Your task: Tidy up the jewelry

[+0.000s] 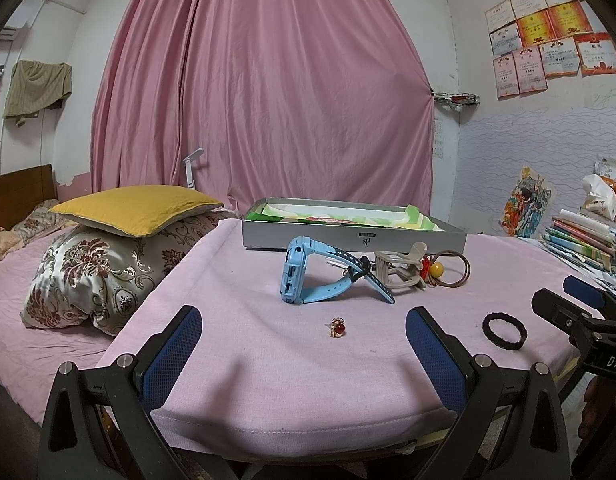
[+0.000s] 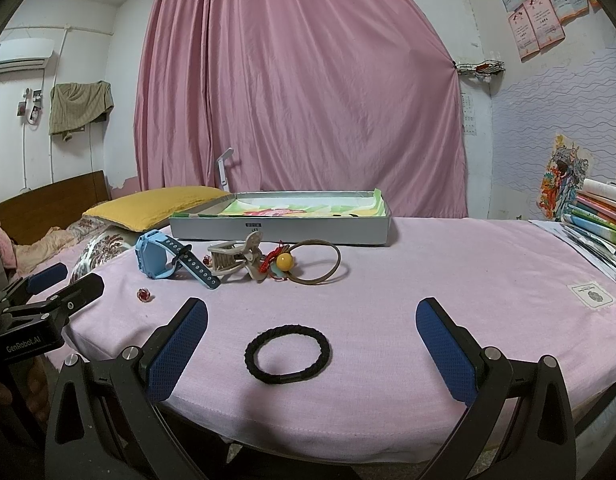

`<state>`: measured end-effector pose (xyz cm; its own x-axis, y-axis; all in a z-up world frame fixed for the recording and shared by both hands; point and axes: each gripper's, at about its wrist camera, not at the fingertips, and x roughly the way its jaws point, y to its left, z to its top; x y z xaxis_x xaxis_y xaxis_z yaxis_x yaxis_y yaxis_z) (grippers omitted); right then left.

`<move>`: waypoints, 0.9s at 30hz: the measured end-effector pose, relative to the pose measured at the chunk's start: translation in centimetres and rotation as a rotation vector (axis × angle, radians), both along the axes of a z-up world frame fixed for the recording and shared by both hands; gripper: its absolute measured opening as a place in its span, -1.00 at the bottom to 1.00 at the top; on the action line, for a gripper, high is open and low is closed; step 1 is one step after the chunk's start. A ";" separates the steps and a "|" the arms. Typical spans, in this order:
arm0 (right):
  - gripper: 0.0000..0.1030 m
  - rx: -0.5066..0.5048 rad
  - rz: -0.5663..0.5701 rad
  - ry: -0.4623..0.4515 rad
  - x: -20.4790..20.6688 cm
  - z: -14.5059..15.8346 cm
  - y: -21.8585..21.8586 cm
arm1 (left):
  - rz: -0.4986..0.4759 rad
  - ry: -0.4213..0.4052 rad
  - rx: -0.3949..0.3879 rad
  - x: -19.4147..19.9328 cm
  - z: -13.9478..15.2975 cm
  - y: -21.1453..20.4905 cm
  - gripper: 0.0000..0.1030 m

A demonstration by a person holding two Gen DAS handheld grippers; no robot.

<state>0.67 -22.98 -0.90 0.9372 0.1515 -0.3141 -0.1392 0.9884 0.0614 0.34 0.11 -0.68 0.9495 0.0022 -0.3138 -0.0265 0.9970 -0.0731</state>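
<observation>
On the pink-covered table lie a small red-stone ring, a blue watch, a beige hair claw, a brown hair tie with a yellow bead and a black braided hair tie. A shallow grey box sits behind them. My left gripper is open, with the ring between its fingers and slightly ahead. My right gripper is open, with the black hair tie between its fingers. The ring, watch, claw and box also show there.
A bed with a yellow pillow and a floral pillow lies left of the table. Stacked books sit at the table's right edge. A pink curtain hangs behind.
</observation>
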 end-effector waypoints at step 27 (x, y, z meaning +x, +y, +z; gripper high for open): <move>0.98 -0.015 0.068 0.020 0.3 0.1 0.1 | -0.019 0.034 0.008 0.7 0.1 0.2 0.98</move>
<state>0.93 -22.87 -0.78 0.9186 0.2093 -0.3351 -0.2046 0.9776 0.0496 1.00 0.31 -0.59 0.9382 -0.0128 -0.3458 -0.0102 0.9979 -0.0646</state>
